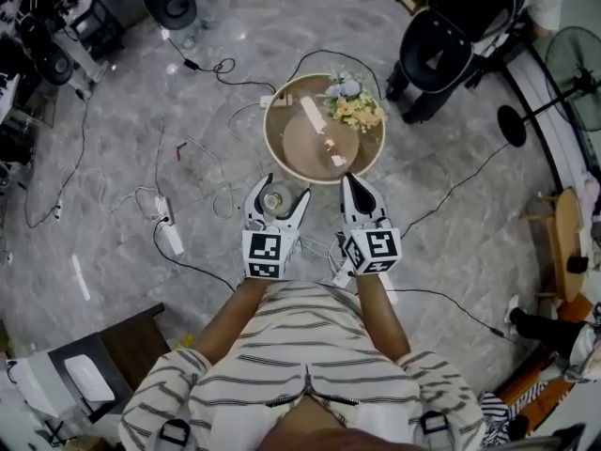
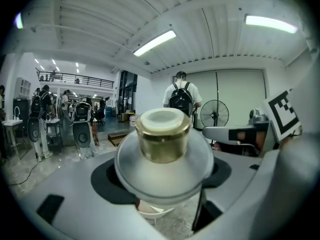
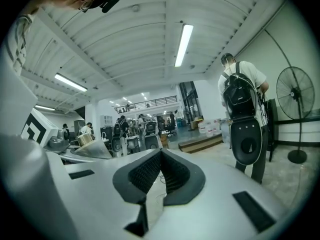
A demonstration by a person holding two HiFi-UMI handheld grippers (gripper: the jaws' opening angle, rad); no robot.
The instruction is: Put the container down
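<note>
The container (image 2: 162, 149), a frosted jar with a gold cap, is clamped upright between the left gripper's (image 1: 285, 192) fingers (image 2: 75, 194), which are spread only as far as its body. It hangs just short of the near rim of the round counter (image 1: 272, 130), apparently over the floor. The setting-down has not begun: the jar likely needs bringing forward over the counter's bare near half, clear of the flowers (image 1: 352, 104) at the far side, then lowering. The right gripper (image 3: 160, 153), also near that rim, has its fingers (image 3: 145, 174) pressed together on nothing.
</note>
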